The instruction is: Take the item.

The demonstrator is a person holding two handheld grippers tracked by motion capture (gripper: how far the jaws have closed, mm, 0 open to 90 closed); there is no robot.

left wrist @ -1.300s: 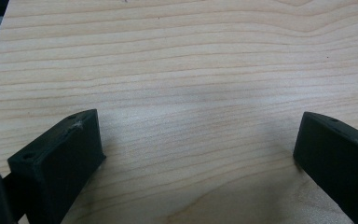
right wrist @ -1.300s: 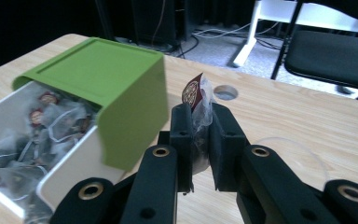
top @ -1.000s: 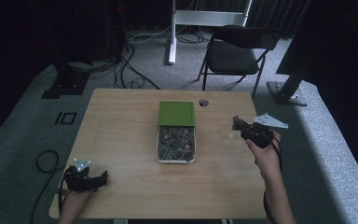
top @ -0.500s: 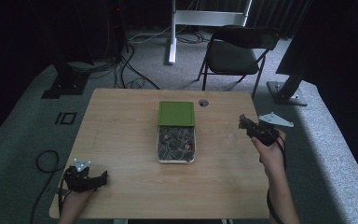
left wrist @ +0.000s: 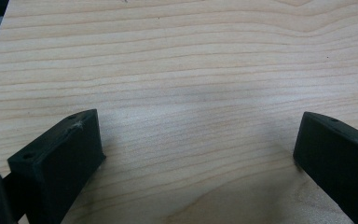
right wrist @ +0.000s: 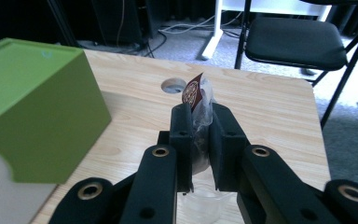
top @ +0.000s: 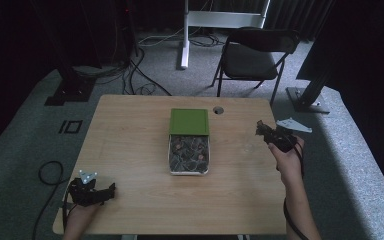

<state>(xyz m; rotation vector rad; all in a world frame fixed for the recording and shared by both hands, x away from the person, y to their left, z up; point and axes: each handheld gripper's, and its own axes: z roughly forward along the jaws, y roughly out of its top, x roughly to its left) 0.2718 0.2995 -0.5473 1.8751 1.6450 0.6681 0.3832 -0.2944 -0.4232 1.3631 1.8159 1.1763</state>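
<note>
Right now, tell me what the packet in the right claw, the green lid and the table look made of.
Packet: thin clear plastic film, glossy and crinkled, with a brown printed label; likely a sachet.
Green lid: smooth matte finish with rounded edges, probably plastic or painted metal.
Table: light wood grain, flat and even, possibly laminate.
Right claw: matte black plastic.

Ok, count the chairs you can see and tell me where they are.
1. A black folding chair stands on the floor beyond the table's far right corner, also seen in the right gripper view. Others may hide in the dark surroundings.

Left claw (top: 111, 189) spread wide, right claw (right wrist: 200, 122) seemingly clamped shut
</note>
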